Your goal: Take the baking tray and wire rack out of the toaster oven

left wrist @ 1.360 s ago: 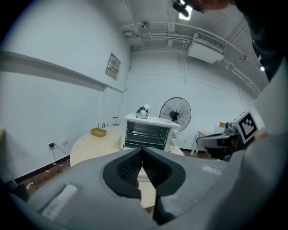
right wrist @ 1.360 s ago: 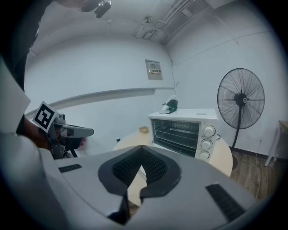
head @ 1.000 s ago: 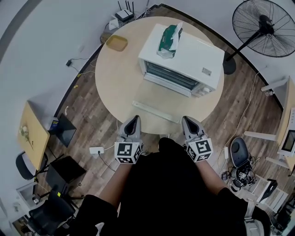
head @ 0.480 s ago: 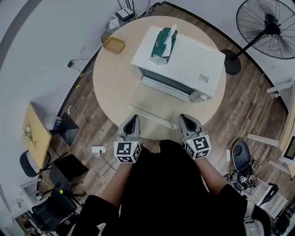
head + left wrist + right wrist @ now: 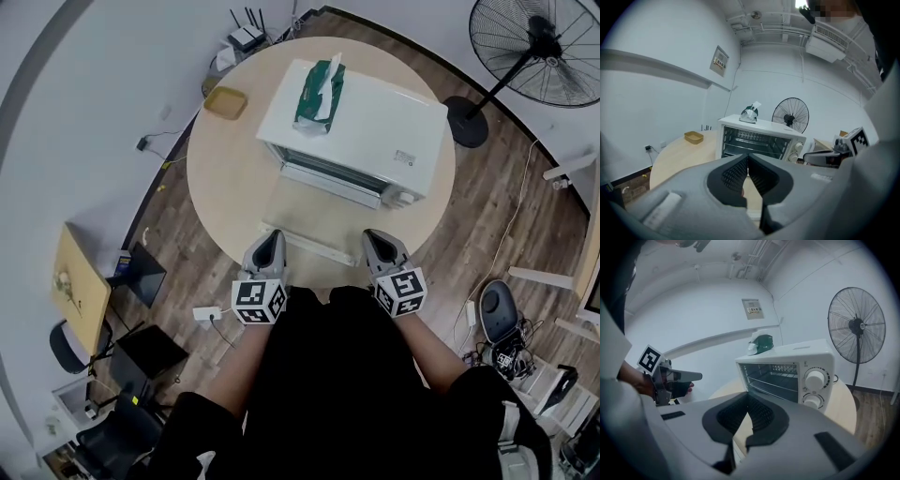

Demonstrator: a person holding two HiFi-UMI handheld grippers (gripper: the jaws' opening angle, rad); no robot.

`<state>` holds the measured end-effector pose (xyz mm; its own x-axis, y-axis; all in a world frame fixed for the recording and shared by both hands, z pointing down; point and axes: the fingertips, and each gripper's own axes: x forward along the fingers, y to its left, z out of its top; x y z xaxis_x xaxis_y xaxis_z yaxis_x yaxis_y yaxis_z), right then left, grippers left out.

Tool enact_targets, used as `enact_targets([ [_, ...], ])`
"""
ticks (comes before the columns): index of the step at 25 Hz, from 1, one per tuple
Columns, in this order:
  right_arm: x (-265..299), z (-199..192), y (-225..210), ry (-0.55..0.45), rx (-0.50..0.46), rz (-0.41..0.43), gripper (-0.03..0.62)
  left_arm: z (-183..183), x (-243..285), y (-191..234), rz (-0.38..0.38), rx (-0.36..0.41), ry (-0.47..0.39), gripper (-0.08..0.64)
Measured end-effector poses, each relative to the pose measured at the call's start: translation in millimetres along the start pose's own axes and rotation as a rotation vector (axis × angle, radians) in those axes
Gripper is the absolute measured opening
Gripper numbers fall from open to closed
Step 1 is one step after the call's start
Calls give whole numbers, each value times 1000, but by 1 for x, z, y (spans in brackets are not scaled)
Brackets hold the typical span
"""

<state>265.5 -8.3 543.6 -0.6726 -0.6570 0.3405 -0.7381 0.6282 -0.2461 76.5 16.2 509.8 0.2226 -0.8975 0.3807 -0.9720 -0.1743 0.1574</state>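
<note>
A white toaster oven [image 5: 354,129] stands on the round wooden table [image 5: 220,159], its glass door [image 5: 309,243] folded down flat toward me. Wire shelves [image 5: 754,140] show inside the open cavity, also in the right gripper view as the wire rack [image 5: 774,380]. I cannot make out a baking tray. My left gripper [image 5: 271,237] and right gripper [image 5: 372,236] hover side by side at the table's near edge, just short of the door's handle bar. Both are shut with nothing between the pads [image 5: 740,171].
A green tissue pack [image 5: 315,86] lies on the oven's top. A small yellow dish [image 5: 226,103] sits at the table's far left. A standing fan [image 5: 534,52] is behind the table on the right. Chairs and cables lie on the floor at left.
Both grippers have come forward together toward the oven's lowered door and sunk a little. Their jaws stay shut.
</note>
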Motion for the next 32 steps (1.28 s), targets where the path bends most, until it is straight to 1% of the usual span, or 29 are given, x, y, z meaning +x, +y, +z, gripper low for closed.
enact_targets([
  [3, 4, -4, -3, 11, 7, -21, 2, 2, 13, 4, -8, -10, -5, 19],
  [6, 7, -7, -7, 23, 34, -45, 2, 5, 25, 7, -26, -8, -8, 20],
  [8, 13, -9, -5, 34, 53, -36, 2, 9, 30, 16, -30, -15, -18, 20],
  [11, 24, -12, -2, 51, 67, -32, 2, 9, 39, 35, -27, -49, -20, 20],
  [14, 35, -14, -7, 62, 72, -67, 2, 5, 56, 41, -64, -53, -1, 20],
  [16, 45, -13, -12, 53, 97, -104, 2, 3, 72, 42, -101, -54, 11, 20],
  [20, 67, -23, -20, 39, 223, -186, 2, -6, 100, 50, -154, -36, 45, 20],
  [22, 74, -26, -23, 41, 268, -218, 2, -12, 114, 54, -169, -40, 73, 20],
  [24, 82, -26, -26, 42, 311, -238, 2, -16, 128, 59, -189, -72, 95, 20],
  [28, 95, -30, -34, 4, 422, -290, 2, -24, 151, 68, -246, -177, 125, 20],
  [30, 101, -33, -39, -25, 469, -321, 3, -28, 160, 70, -277, -192, 133, 21],
  [32, 107, -41, -46, -58, 549, -356, 3, -32, 170, 69, -312, -193, 146, 21],
])
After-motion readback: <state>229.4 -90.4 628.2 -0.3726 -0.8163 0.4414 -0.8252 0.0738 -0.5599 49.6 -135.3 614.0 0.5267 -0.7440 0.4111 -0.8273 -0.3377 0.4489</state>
